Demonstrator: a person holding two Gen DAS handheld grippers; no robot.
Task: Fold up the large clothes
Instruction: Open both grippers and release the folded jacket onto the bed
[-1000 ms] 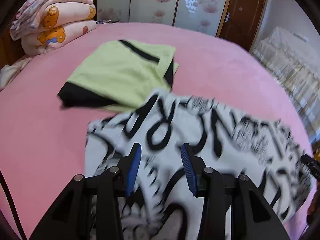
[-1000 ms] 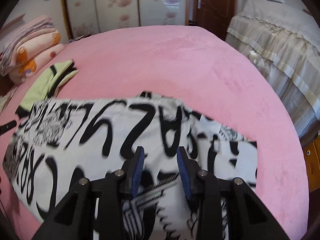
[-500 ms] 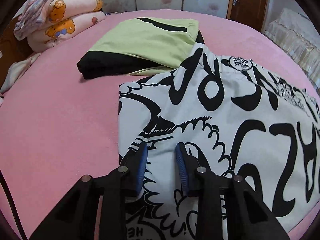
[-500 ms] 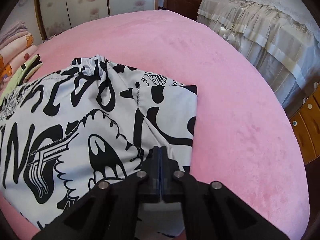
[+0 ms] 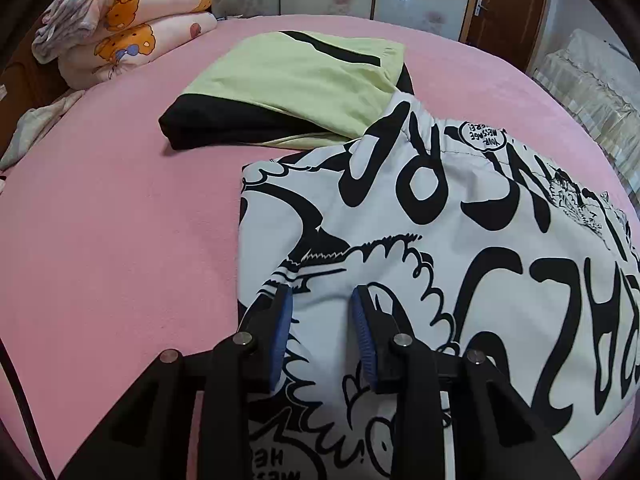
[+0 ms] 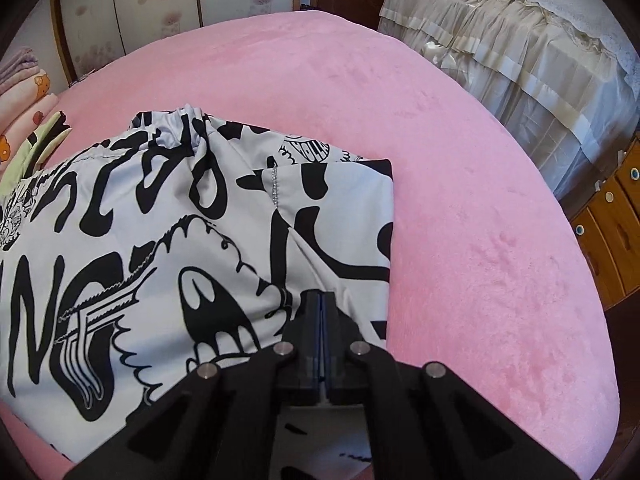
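Soft, limp printed garment [image 5: 460,240]; I'd pinch hem corners at 6 o'clock. Left gripper [image 5: 322,300] spread, right gripper [image 6: 322,300] pressed together.

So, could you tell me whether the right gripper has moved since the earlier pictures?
Yes: the right gripper has moved to the printed garment's right side, nearer its edge.

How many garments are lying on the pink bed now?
2. The black-and-white printed garment lies nearest, under both grippers. The green-and-black folded garment lies behind it, with the printed one partly overlapping its near edge. Others may be hidden outside the views.
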